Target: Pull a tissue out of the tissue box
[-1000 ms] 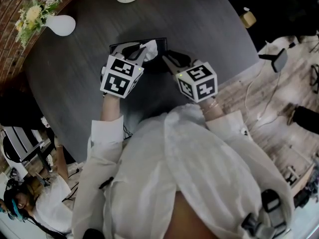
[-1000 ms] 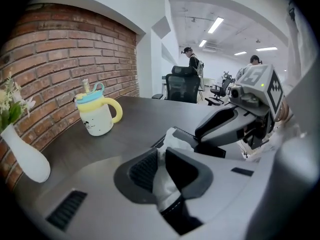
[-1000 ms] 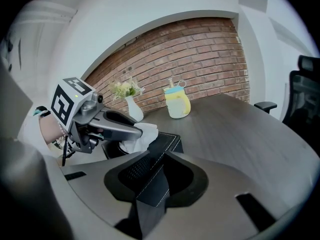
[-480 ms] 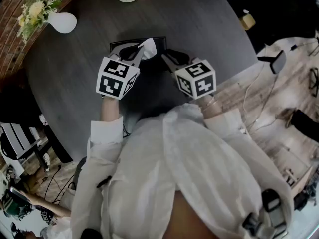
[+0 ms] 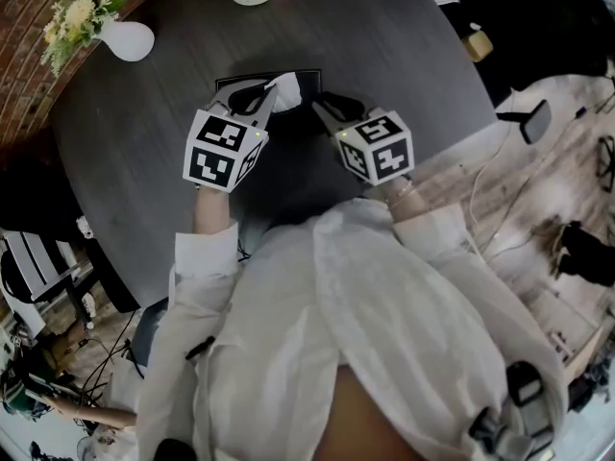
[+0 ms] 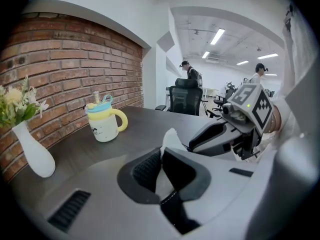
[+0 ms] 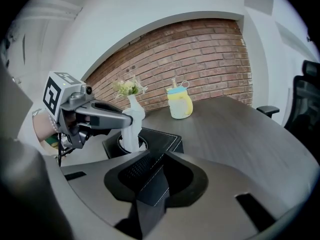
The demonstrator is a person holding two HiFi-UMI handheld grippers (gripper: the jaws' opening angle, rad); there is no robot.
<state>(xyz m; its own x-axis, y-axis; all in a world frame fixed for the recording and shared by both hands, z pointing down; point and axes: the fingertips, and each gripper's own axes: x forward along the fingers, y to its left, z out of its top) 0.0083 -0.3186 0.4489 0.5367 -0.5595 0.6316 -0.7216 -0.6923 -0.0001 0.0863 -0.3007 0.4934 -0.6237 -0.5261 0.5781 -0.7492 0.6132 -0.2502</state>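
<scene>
Left tongs [image 6: 161, 153] are clenched on the tissue [image 6: 170, 136]. I can see the white sheet pinched flat between the two dark pads, with a peak of it sticking up just past the tips. Over in the right gripper view the sheet runs as a twisted column from those tips down into the round opening on top of the tissue box [image 7: 160, 138], so its lower end sits inside the box and its upper end is in my left grip.

Right tongs [image 7: 161, 156] are clamped too, grasping the near corner of the black box. The stitched edge runs straight in between the pads. The box sits flat on the dark surface [image 5: 384, 56], directly ahead of the right tongs and just below the tips of the left. From the head view the two tongs angle in toward each other, left tips over the box top, right tips at its near edge, close together but not touching.

Beyond the left tongs and off to their left, a yellow and white mug [image 6: 105, 124] with a blue lid stands on the surface. Further left is a white vase [image 6: 36, 156] of flowers, against a brick wall [image 6: 75, 69]. Straight past the left tongs, beyond the far edge of the surface, stands a black office chair [image 6: 185, 99].
</scene>
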